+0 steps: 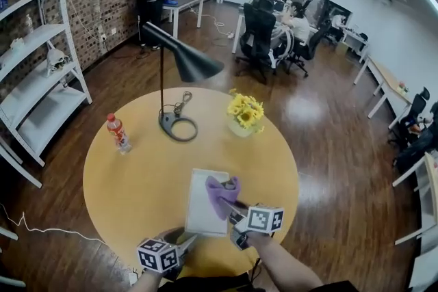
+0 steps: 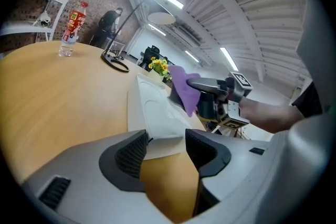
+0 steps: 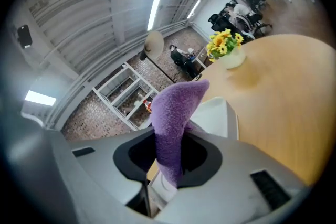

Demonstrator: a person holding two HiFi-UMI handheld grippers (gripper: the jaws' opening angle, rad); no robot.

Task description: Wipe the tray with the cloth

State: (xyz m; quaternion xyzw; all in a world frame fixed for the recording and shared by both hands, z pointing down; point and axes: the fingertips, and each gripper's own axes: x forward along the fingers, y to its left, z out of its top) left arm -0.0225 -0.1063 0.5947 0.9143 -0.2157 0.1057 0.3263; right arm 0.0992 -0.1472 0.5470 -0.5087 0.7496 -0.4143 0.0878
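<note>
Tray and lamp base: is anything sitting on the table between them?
No. The head view shows bare tabletop between the tray and the lamp base; the bottle stands left of that stretch, the flowers right.

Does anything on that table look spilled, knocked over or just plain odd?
Nothing stands out. The bottle, lamp and flowers stand upright, and nothing is spilled on the table. The white tray has its near edge in the jaws of the left gripper; the right gripper holds the purple cloth just over it.
</note>
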